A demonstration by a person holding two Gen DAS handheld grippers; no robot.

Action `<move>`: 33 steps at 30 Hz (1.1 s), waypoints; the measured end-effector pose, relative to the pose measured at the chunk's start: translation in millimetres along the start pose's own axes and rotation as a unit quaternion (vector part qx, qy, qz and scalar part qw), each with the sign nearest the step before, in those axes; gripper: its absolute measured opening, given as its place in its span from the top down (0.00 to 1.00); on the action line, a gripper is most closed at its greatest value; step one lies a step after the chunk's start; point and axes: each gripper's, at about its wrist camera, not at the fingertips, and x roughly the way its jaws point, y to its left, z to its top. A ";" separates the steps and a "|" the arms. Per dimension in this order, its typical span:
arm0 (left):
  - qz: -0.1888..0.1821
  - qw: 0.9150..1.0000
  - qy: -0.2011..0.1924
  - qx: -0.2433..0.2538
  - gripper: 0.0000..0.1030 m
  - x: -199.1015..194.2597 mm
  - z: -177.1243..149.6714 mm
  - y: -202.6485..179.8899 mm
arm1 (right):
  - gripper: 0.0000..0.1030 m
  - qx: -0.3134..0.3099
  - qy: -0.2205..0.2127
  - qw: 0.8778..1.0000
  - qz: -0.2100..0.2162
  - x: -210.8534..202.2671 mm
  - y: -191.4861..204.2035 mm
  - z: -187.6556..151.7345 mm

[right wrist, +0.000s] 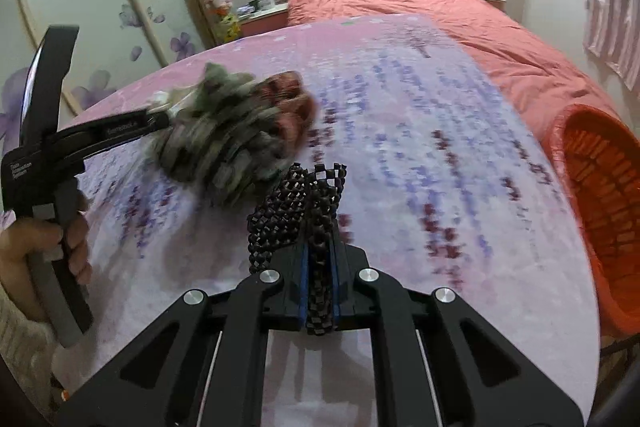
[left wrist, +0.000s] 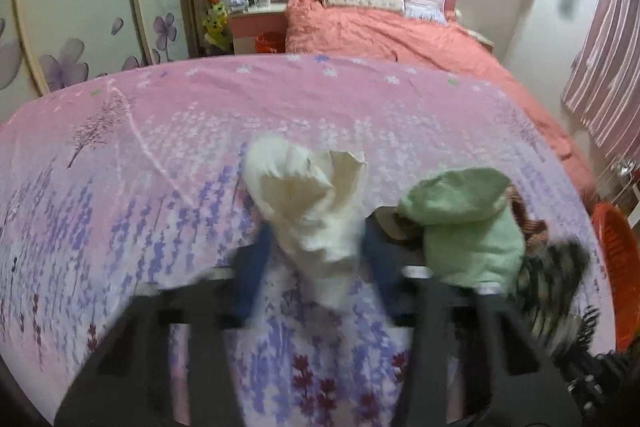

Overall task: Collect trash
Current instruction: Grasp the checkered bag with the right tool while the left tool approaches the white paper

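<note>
The left tongs [left wrist: 316, 263] pinched a crumpled white paper wad [left wrist: 308, 203] above the lavender-print sheet [left wrist: 120, 187]; the right tongs [right wrist: 320, 203] were pressed together on black mesh netting [right wrist: 298, 199]; the orange basket [right wrist: 600, 195] lay to their right, nearer the right hand.

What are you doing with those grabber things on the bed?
A person is picking up trash from the flowery sheet with a grabber in each hand. The left gripper has its jaws closed on a crumpled white paper. The right gripper has pinched a strip of black mesh. More scraps, a green piece and a striped one, lie beside the left gripper. An orange basket waits at the bed's right edge.
</note>
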 end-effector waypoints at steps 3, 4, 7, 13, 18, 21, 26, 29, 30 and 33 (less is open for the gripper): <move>-0.004 1.000 0.008 -0.001 0.77 2.9 -6.5 13.0 | 0.92 0.025 -0.007 1.000 -0.018 0.0 -17.9 3.9; -0.004 1.000 0.009 0.001 0.77 2.5 -9.2 17.0 | 0.92 0.034 -0.009 0.999 -0.025 0.7 -23.9 6.0; -0.012 1.000 0.006 0.011 0.78 -8.0 -19.4 29.7 | 0.92 0.047 -0.014 0.998 -0.034 3.7 -32.0 11.1; -0.032 0.999 0.001 0.018 0.71 -34.6 -45.4 51.3 | 0.92 0.053 -0.016 0.998 -0.037 9.3 -37.4 16.4; -0.021 1.000 -0.014 0.014 0.38 -40.4 -43.1 49.9 | 0.92 0.059 -0.015 0.998 -0.030 9.5 -42.1 15.9; -0.008 1.000 -0.016 0.019 0.32 -36.9 -36.7 45.1 | 0.92 0.056 -0.016 0.998 -0.028 9.5 -41.6 15.7; 0.029 0.999 -0.003 0.020 0.32 -19.7 -28.9 45.1 | 0.89 0.043 -0.009 0.999 0.000 11.6 -34.3 19.4; 0.037 0.999 0.004 0.014 0.32 -13.0 -30.0 50.1 | 0.79 0.041 -0.010 0.999 0.000 12.0 -31.6 20.2; 0.041 0.999 0.009 0.014 0.32 -10.7 -30.9 51.5 | 0.78 0.040 -0.009 0.999 -0.001 13.2 -31.0 19.9; 0.041 0.999 0.021 0.005 0.32 -6.1 -30.4 56.0 | 0.75 0.039 -0.007 0.999 -0.009 16.2 -30.0 18.1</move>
